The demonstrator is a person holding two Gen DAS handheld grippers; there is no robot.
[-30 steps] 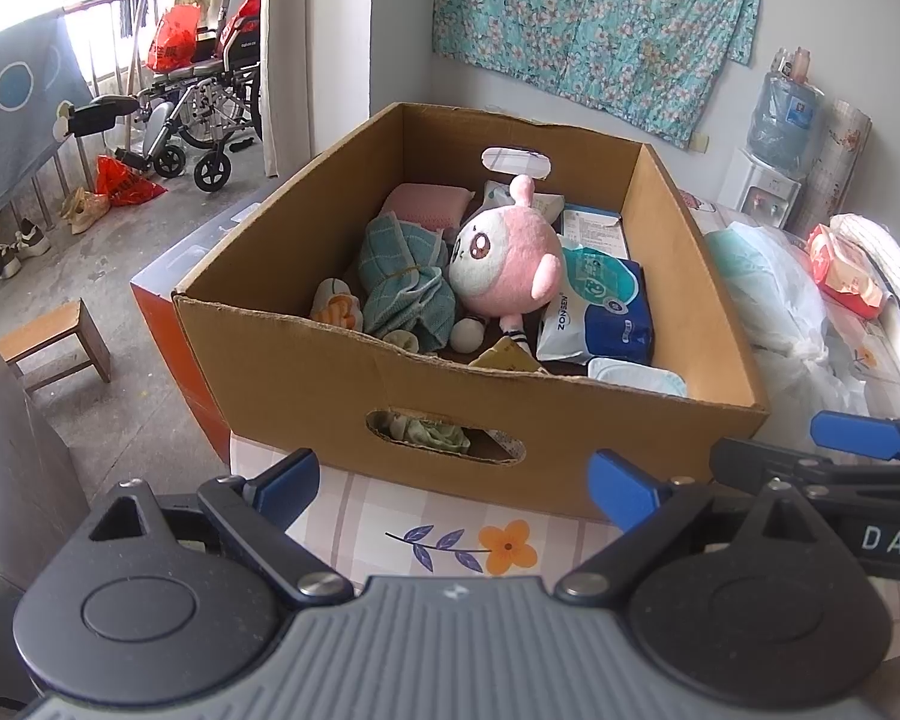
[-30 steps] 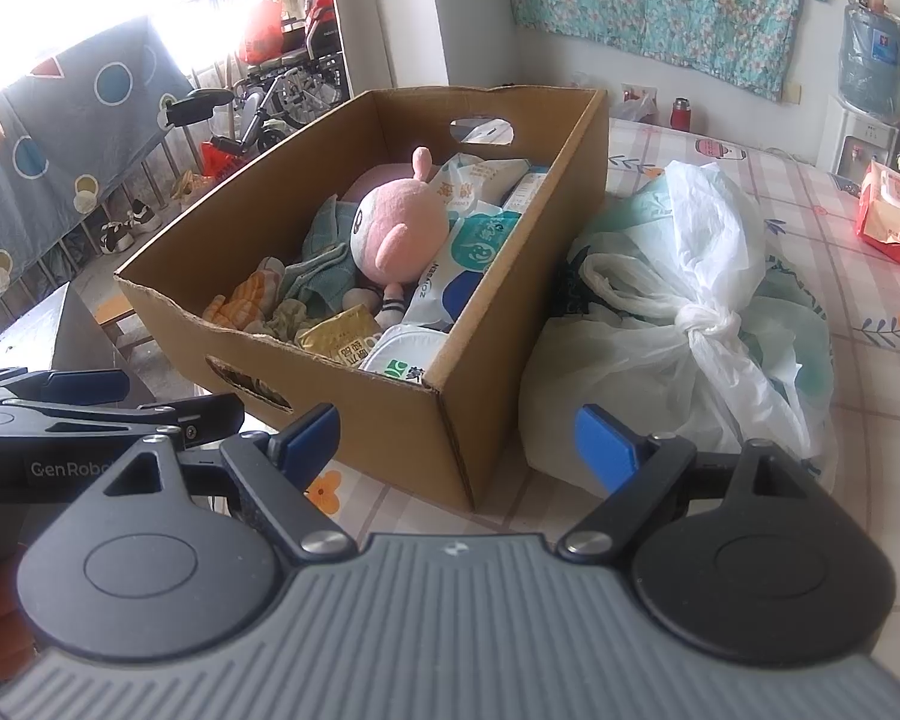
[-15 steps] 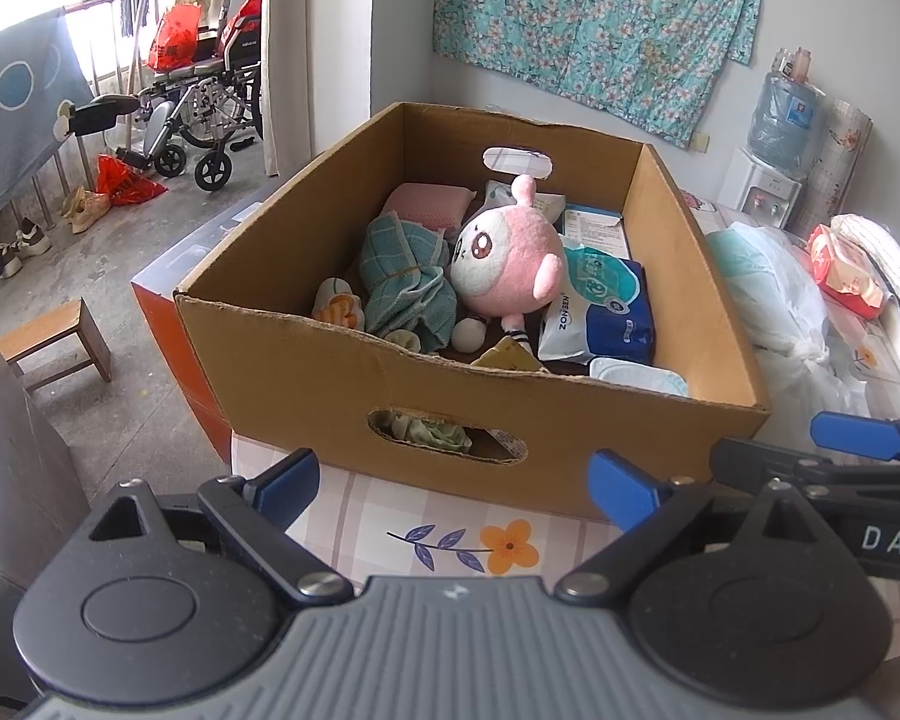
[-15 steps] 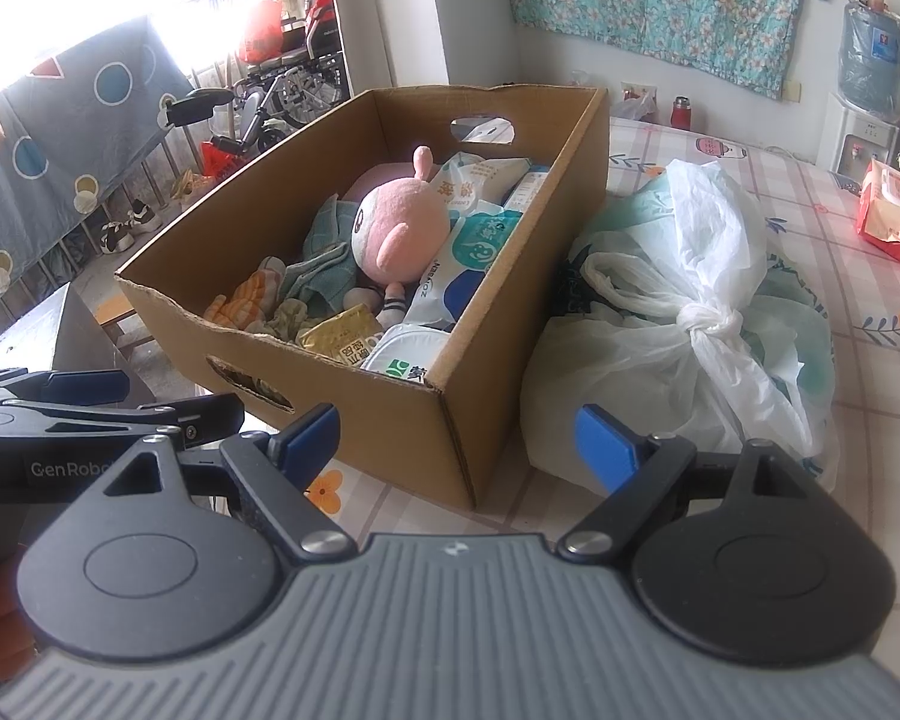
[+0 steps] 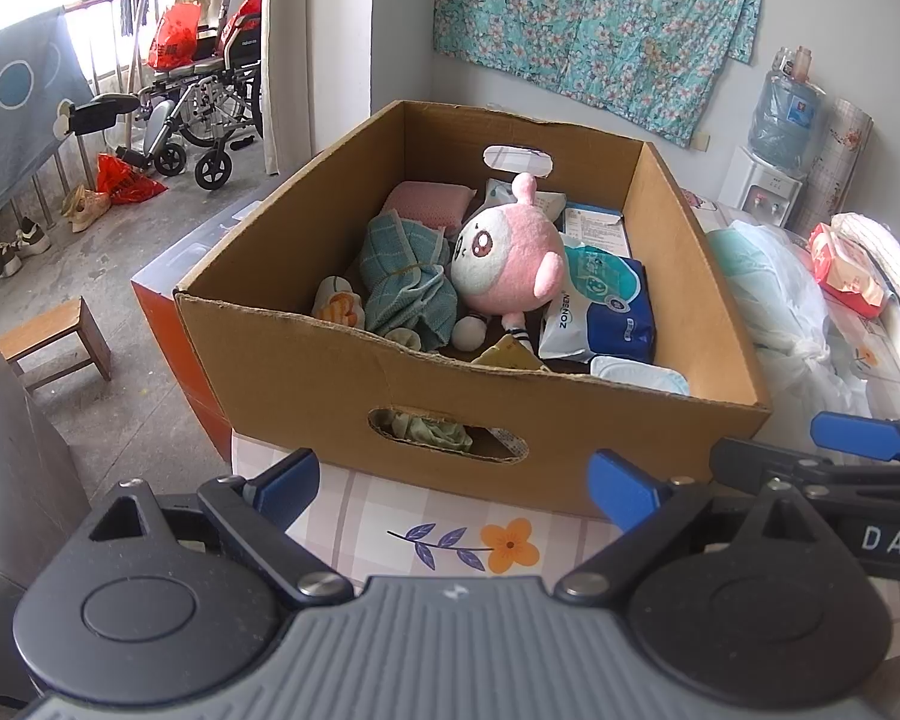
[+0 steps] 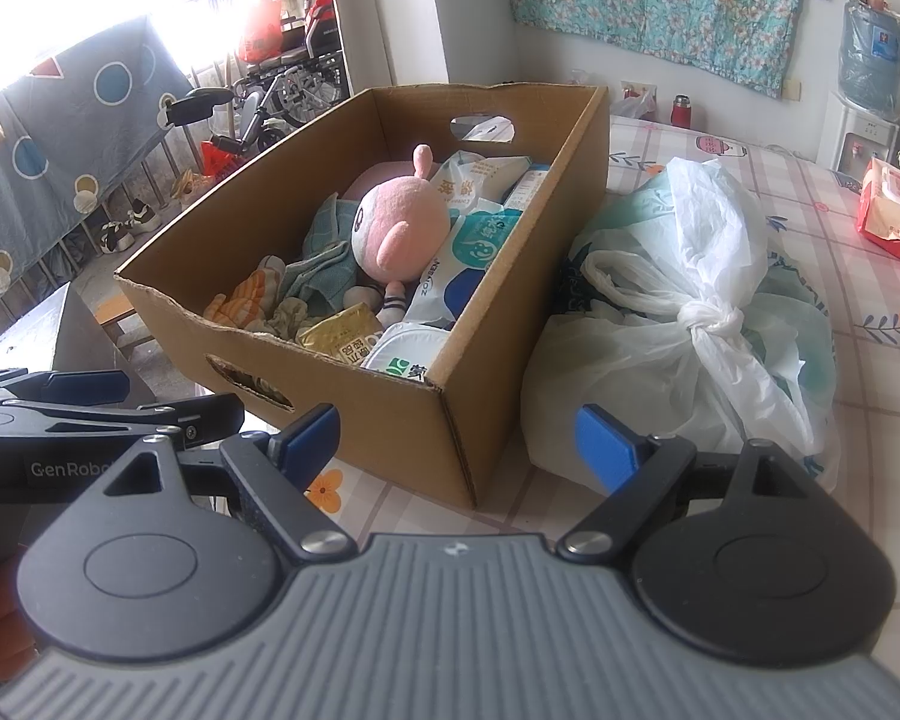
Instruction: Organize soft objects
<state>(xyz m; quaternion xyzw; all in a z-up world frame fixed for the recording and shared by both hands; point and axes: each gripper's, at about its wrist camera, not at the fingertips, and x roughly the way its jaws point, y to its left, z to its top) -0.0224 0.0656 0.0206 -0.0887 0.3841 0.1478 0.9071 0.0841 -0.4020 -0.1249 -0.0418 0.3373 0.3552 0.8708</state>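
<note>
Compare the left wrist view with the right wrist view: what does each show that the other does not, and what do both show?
Only the left wrist view shows the small wooden stool on the floor and the plush toy's face. Only the right wrist view shows the knot in the white plastic bag and the red bottle far back on the table. Both show the cardboard box holding the pink plush toy, the teal cloth and the blue wipes pack, with the left gripper and the right gripper open and empty.

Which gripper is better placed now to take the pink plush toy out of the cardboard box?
Probably left. The left gripper, open, faces the cardboard box squarely, with the pink plush toy straight ahead. The right gripper, open too, points at the box corner.
</note>
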